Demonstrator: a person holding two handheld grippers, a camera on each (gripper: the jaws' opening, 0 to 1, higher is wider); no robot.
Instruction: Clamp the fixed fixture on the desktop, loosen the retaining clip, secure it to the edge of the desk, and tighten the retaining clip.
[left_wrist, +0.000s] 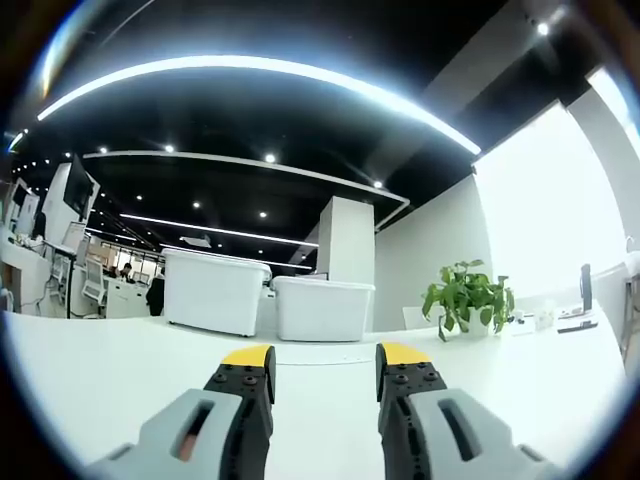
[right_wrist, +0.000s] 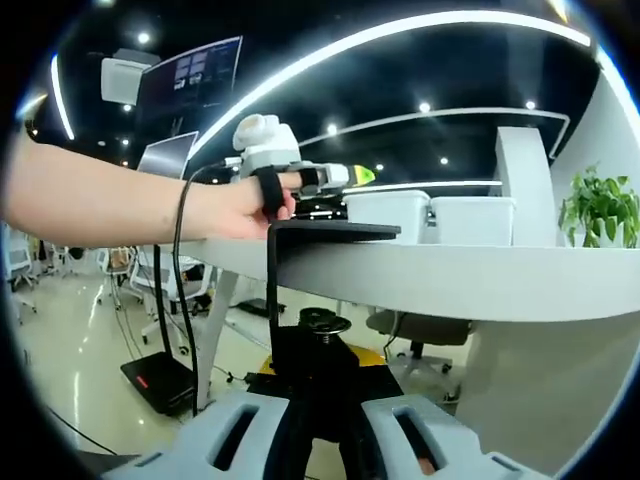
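Note:
A black C-shaped clamp fixture (right_wrist: 272, 290) hangs on the edge of the white desk (right_wrist: 440, 280). Its flat top plate (right_wrist: 335, 231) lies on the desktop and its round screw knob (right_wrist: 325, 322) sits below the edge. My right gripper (right_wrist: 322, 385) is under the desk, shut on the fixture's lower black part, which hides the fingertips. A person's hand holds my left gripper (right_wrist: 300, 180) above the desktop, just behind the top plate. In the left gripper view my left gripper (left_wrist: 325, 360) stands open over the bare white desk (left_wrist: 120, 370), nothing between its yellow-tipped jaws.
Two white bins (left_wrist: 215, 290) (left_wrist: 322, 308) stand at the back of the desk, and a potted plant (left_wrist: 467, 298) to the right. Under the desk are a cable (right_wrist: 182, 300), a black floor base (right_wrist: 160, 378) and office chairs (right_wrist: 415, 350).

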